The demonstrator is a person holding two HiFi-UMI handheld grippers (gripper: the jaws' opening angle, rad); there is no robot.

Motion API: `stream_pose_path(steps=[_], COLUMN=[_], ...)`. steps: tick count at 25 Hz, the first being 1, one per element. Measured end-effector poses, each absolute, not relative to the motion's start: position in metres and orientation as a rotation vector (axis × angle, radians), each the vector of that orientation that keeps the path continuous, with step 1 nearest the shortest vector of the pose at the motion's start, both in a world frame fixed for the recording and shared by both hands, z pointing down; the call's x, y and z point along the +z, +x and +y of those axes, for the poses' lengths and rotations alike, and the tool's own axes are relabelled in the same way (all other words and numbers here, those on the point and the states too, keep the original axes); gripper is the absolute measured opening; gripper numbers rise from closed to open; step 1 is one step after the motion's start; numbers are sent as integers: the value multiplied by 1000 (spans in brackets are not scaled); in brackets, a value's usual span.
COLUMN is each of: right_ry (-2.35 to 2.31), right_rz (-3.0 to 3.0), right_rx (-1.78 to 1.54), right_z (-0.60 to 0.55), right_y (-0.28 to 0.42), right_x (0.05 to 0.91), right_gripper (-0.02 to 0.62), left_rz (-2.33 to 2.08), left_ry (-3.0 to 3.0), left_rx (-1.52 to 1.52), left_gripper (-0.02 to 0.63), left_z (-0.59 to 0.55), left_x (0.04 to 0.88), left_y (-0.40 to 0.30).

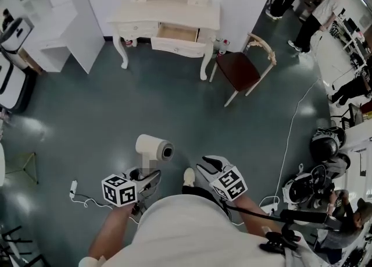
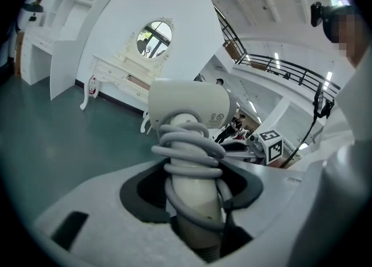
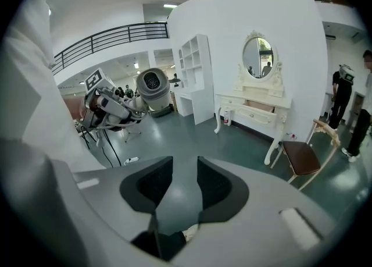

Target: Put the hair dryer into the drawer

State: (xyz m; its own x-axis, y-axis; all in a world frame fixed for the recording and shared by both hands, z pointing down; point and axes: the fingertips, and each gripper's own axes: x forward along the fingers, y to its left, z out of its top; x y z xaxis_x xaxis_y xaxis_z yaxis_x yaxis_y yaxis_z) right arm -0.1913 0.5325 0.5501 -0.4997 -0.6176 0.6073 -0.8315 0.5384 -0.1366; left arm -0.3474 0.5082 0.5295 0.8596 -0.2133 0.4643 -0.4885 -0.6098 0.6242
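The white hair dryer (image 1: 154, 146) stands upright in my left gripper (image 1: 150, 174), low over the green floor in front of me. In the left gripper view the jaws are shut on its handle (image 2: 190, 170), round which the grey cord is wound, with the barrel (image 2: 189, 104) above. My right gripper (image 1: 208, 164) is just right of it, open, with only floor between its pads (image 3: 179, 187). The right gripper view shows the dryer's nozzle (image 3: 152, 88) at left. The vanity table (image 1: 168, 13) stands far ahead by the wall, its drawer (image 1: 176, 35) pulled open.
A dark-seated chair (image 1: 239, 68) stands right of the vanity. A white shelf unit (image 1: 57, 15) is at the far left. A power strip and cable (image 1: 74, 188) lie on the floor at my left. Helmets and gear (image 1: 317, 170) crowd the right, with people (image 1: 318, 10) beyond.
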Motion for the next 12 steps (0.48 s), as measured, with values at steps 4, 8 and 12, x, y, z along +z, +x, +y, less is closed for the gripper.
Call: stream_pose_path(steps=[4,8,12], right_ry=[1149,1146,1196], right_rz=[-2302,-2299,-2303], right_rx=[552,574,624], right_z=[492,469,449], right_y=[-144,-100,-70], right_x=[549,557,559], right_gripper=[129,116,91], left_rz=[-529,-539,-529], left_ry=[2245,2235,2216], left_rx=[454,463,494], left_gripper=[221,221,221], left_z=[461,433,409], left_x=[521,519,516], left_y=[-297,-253,-225])
